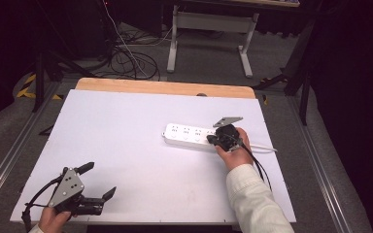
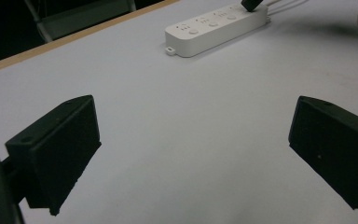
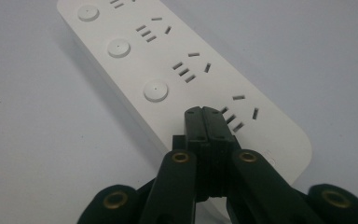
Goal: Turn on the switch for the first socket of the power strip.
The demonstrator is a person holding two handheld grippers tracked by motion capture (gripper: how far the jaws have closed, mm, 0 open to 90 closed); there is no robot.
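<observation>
A white power strip [image 1: 187, 136] [image 2: 214, 28] [image 3: 168, 60] lies flat on the white table [image 1: 126, 145], right of the middle. It has a row of round buttons [image 3: 155, 91], each beside a socket. My right gripper [image 1: 210, 140] [image 3: 203, 112] is shut, with nothing between its jaws. Its tips rest on the strip's top at the cable end, next to the last socket [image 3: 238, 112]; what is under the tips is hidden. That gripper also appears far off in the left gripper view [image 2: 251, 3]. My left gripper [image 1: 101, 179] [image 2: 193, 116] is open and empty above bare table at the near left corner.
The strip's white cable [image 1: 264, 147] runs off to the right across the table. A wooden strip [image 1: 165, 87] lines the far edge. Beyond it are floor cables [image 1: 131, 58] and a white desk frame [image 1: 209, 29]. Metal rails [image 1: 320, 170] run along both sides.
</observation>
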